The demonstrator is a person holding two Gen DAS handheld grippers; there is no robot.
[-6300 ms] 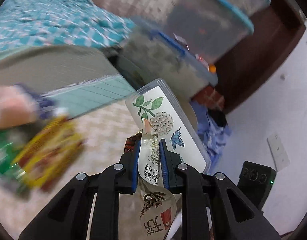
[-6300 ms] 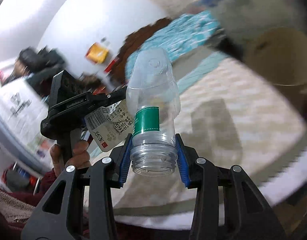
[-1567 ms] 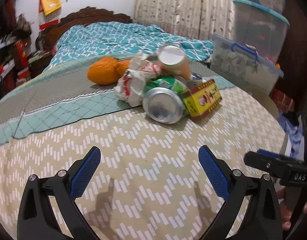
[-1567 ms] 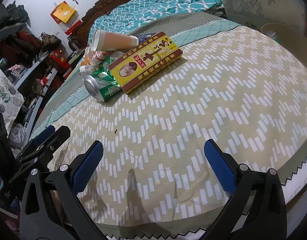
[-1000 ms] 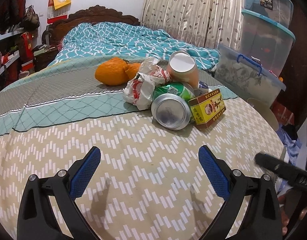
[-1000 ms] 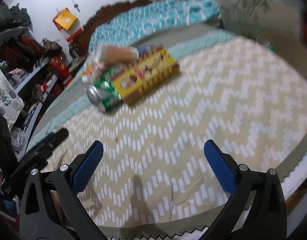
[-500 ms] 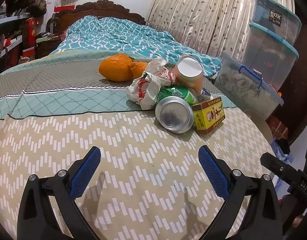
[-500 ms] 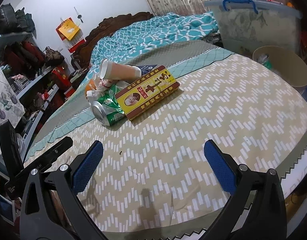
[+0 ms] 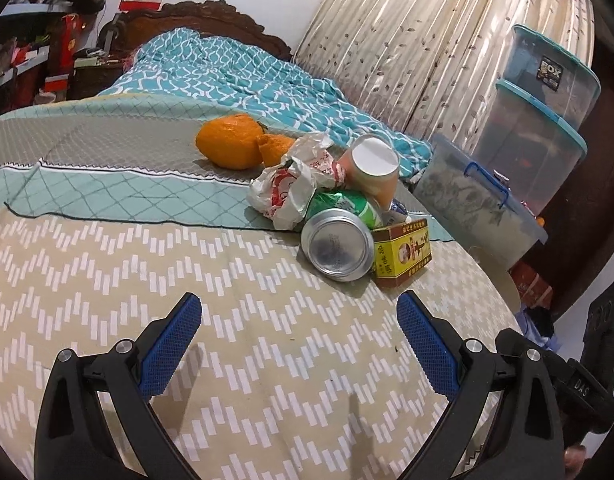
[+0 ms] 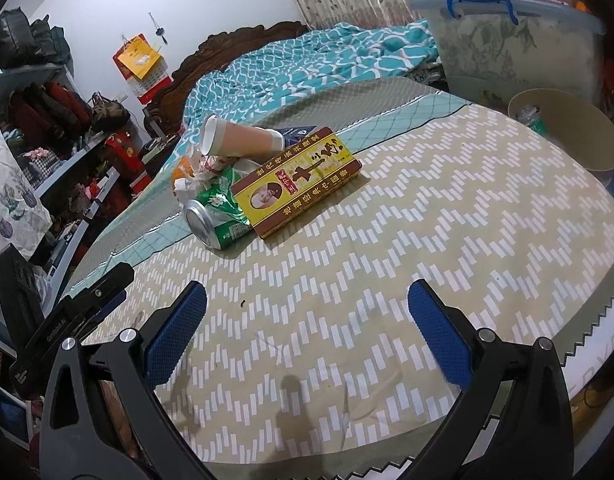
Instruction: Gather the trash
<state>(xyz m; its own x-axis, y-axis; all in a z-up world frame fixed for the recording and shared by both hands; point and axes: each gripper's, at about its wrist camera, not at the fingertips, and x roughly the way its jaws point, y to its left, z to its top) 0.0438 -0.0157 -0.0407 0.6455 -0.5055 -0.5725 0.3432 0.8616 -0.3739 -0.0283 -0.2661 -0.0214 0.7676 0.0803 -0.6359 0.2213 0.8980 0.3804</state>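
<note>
A heap of trash lies on the bed: a green can [image 9: 339,236] [image 10: 217,216] on its side, a yellow box [image 9: 403,252] [image 10: 299,182], a paper cup [image 9: 373,168] [image 10: 237,138] lying on top, a crumpled wrapper [image 9: 291,184] [image 10: 195,176] and orange peel [image 9: 231,146]. My left gripper [image 9: 299,336] is open and empty, short of the can. My right gripper [image 10: 307,324] is open and empty, nearer the bed's edge, short of the box.
A tan waste bin [image 10: 567,132] with a bottle inside stands beyond the bed's right corner. Clear storage boxes [image 9: 527,128] [image 10: 515,40] stand by the curtain. A teal quilt [image 9: 235,76] lies at the head of the bed. Cluttered shelves [image 10: 59,132] line the left wall.
Earlier each gripper was shut on trash: left on a wrapper, right on a clear bottle. Both now stand open and empty, and over the last second they drew closer to the heap.
</note>
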